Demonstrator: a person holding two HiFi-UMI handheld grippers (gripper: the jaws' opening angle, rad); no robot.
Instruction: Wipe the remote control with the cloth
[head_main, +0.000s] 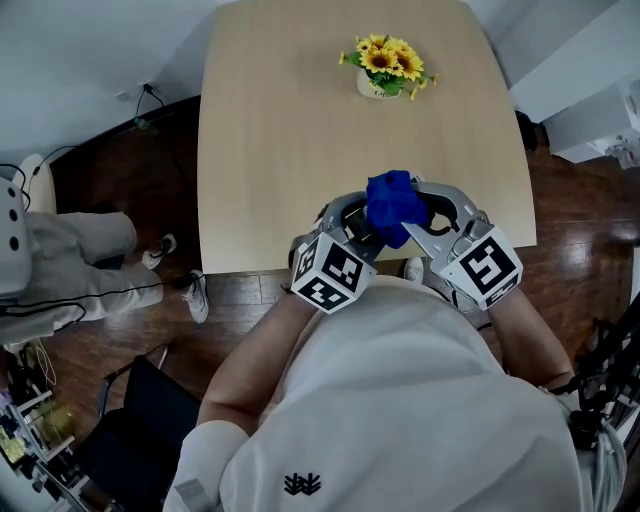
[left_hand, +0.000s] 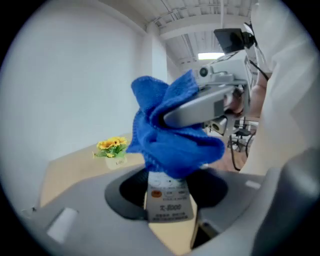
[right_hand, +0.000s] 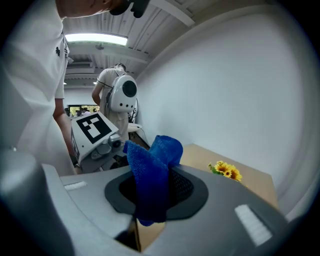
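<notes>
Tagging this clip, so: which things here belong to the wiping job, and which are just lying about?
Job: remote control, held in the left gripper; cloth, held in the right gripper.
Lying about: pot of yellow flowers, at the far end of the table.

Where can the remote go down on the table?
The table is bare from the sunflower pot at its far end to the near edge, both sides too. Crowded only at the near edge: left gripper with remote, right gripper with cloth.
</notes>
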